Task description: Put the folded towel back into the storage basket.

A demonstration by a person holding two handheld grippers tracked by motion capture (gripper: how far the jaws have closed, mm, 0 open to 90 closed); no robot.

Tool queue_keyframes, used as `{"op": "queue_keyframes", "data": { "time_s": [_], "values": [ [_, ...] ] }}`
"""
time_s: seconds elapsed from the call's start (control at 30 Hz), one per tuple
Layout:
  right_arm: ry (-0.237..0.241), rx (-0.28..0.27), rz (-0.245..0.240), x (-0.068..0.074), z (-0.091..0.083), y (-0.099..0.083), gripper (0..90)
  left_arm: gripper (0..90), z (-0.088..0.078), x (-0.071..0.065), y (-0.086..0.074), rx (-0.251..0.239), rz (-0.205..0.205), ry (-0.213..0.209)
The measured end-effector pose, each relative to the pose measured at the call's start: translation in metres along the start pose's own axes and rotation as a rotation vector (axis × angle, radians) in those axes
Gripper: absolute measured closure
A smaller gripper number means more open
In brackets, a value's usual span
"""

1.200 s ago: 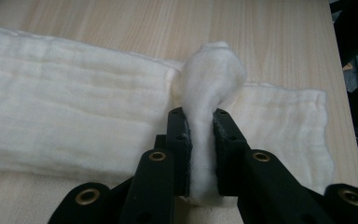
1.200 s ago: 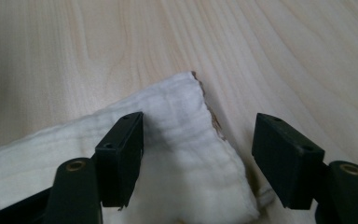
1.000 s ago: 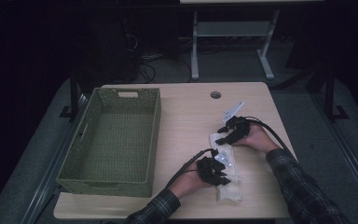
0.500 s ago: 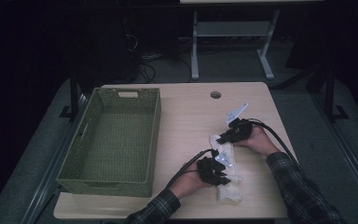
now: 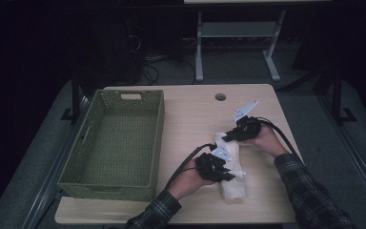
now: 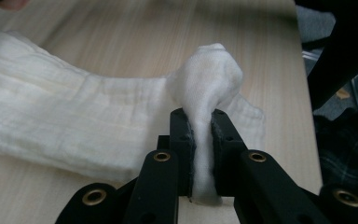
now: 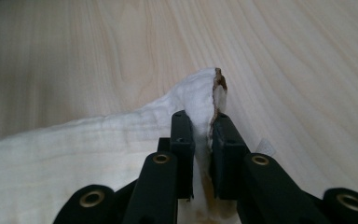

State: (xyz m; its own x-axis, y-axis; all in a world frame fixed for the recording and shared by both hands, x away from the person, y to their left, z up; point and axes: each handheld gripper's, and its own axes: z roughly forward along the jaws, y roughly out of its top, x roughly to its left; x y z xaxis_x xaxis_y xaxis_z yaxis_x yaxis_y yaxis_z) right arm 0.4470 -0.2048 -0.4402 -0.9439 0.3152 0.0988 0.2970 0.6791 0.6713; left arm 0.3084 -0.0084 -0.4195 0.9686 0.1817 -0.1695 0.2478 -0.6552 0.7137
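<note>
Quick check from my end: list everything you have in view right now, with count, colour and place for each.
cloth: one, white, lying folded on the table's right half, pinched at both ends
basket: one, green woven, empty, on the table's left half
table: one, light wood, with a round hole near its far edge
desk frame: one, grey, on the floor behind the table
left gripper: one, black, shut on the cloth's near end
right gripper: one, black, shut on the cloth's far end, its fingers having just closed
sleeves: two, dark plaid, at the bottom edge of the high view
</note>
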Motion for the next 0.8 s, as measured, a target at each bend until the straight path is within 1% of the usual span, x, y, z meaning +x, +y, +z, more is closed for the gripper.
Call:
{"op": "queue_keyframes", "data": {
  "time_s": [0.1,0.13,0.17,0.2,0.27,0.37,0.43,0.5,0.63,0.7,0.73,0.8],
  "values": [
    [0.001,-0.001,-0.012,0.001,-0.005,0.007,80.6,81.3,-0.010,-0.002,0.004,-0.006,-0.002,0.015],
    [0.003,-0.007,-0.018,0.001,-0.006,0.009,80.5,81.3,-0.014,-0.003,0.006,-0.016,-0.008,0.023],
    [-0.001,-0.007,-0.032,0.000,-0.007,0.012,80.5,81.3,-0.019,-0.002,0.008,-0.018,-0.001,0.031],
    [-0.003,-0.011,-0.029,0.001,-0.009,0.015,80.5,81.3,-0.024,-0.003,0.009,-0.030,-0.010,0.036],
    [0.001,-0.017,-0.031,0.001,-0.011,0.020,80.5,81.3,-0.033,-0.003,0.013,-0.038,-0.017,0.047],
    [-0.002,-0.026,-0.050,0.003,-0.016,0.030,80.5,81.3,-0.047,-0.004,0.019,-0.045,-0.021,0.063],
    [-0.004,-0.030,-0.062,0.005,-0.017,0.036,80.5,81.3,-0.054,-0.005,0.022,-0.047,-0.029,0.076],
    [-0.002,-0.035,-0.062,0.006,-0.019,0.042,80.5,81.3,-0.061,-0.006,0.024,-0.043,-0.026,0.085],
    [0.000,-0.041,-0.082,0.008,-0.021,0.055,80.5,81.2,-0.075,-0.006,0.026,-0.040,-0.034,0.094],
    [-0.001,-0.039,-0.092,0.010,-0.021,0.062,80.5,81.2,-0.082,-0.006,0.025,-0.050,-0.036,0.098],
    [0.000,-0.042,-0.090,0.011,-0.021,0.065,80.5,81.2,-0.088,-0.006,0.025,-0.049,-0.039,0.100],
    [0.001,-0.040,-0.100,0.013,-0.020,0.073,80.5,81.2,-0.096,-0.006,0.024,-0.057,-0.035,0.108]
  ]
}}
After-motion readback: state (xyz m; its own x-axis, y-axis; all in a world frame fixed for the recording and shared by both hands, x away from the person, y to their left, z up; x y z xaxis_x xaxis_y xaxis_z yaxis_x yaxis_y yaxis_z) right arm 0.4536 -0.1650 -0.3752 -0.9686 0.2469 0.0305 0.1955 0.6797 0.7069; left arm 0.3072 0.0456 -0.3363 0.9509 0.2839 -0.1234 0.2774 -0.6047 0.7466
